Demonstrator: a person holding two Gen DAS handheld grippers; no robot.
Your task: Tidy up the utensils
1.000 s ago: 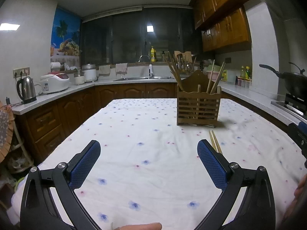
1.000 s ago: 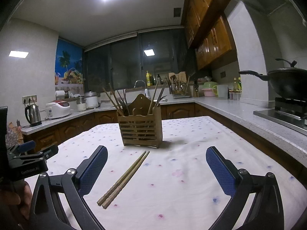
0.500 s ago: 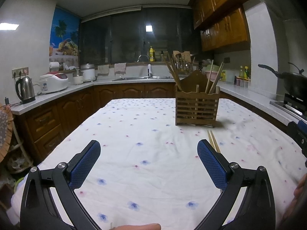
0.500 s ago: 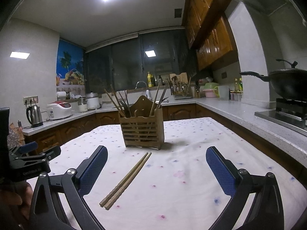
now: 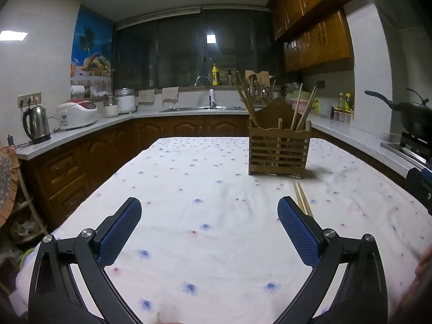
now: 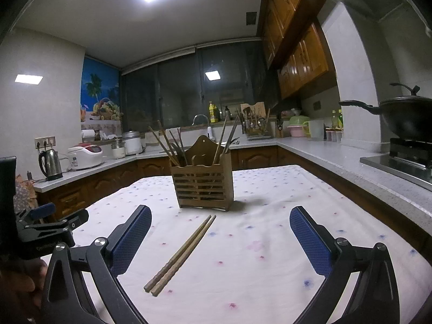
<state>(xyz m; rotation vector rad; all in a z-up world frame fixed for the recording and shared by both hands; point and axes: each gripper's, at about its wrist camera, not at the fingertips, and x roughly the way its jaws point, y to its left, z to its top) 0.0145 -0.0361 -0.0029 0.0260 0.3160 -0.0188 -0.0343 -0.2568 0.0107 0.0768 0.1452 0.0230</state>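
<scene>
Where the flowered tablecloth [image 6: 270, 243] lies flat in the middle of the table, a pair of wooden chopsticks [image 6: 181, 253] rests side by side, the two sticks touching along their length, thick ends toward the near edge and tips pointing at the wooden holder [image 6: 202, 182]. They lie loose on the cloth, near the holder's front but not touching it. That slatted holder stands upright farther back, with more chopsticks [image 6: 167, 145] leaning out of its left compartment and a few more out of its right.

From the right-hand camera the right gripper [image 6: 220, 217] hangs above the cloth with its blue pads spread wide, holding nothing; the loose pair lies between its fingers, closer to the left one. The left gripper [image 5: 209, 210] is likewise wide apart and empty, over bare cloth to the left of the pair, whose tips [image 5: 302, 198] show just past its right finger.

Around the table run wooden cabinets and a pale counter, with a kettle [image 5: 36, 124] and rice cooker [image 5: 78, 113] on the left, a sink under the dark window, and a black wok [image 6: 405, 116] on the stove at right.
</scene>
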